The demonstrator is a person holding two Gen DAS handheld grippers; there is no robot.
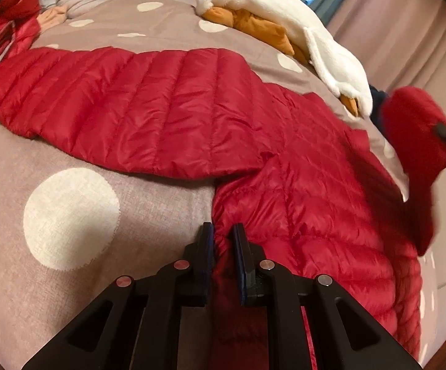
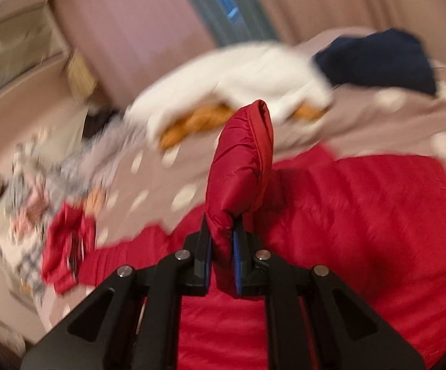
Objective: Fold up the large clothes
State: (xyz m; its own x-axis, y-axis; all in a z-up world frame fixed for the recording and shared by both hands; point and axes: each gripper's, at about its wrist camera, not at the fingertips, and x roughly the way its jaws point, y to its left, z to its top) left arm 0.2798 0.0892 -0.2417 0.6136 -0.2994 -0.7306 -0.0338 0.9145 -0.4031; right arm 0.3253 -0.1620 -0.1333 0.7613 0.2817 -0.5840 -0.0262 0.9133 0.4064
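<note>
Viewing the left wrist: we are pinching the edge of the jacket (image 1: 192, 104) with the left gripper (image 1: 223, 240), jaws clamped on fabric; the jacket is lying spread on the dotted bedspread (image 1: 68, 215). Right wrist view, blurred: our right gripper (image 2: 222, 234) is clasping the cuff (image 2: 241, 166), raised above the jacket body.

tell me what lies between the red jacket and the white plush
A strip of the dotted bedcover, bare apart from its white dots, separates the red jacket from the white plush. Left wrist view.
</note>
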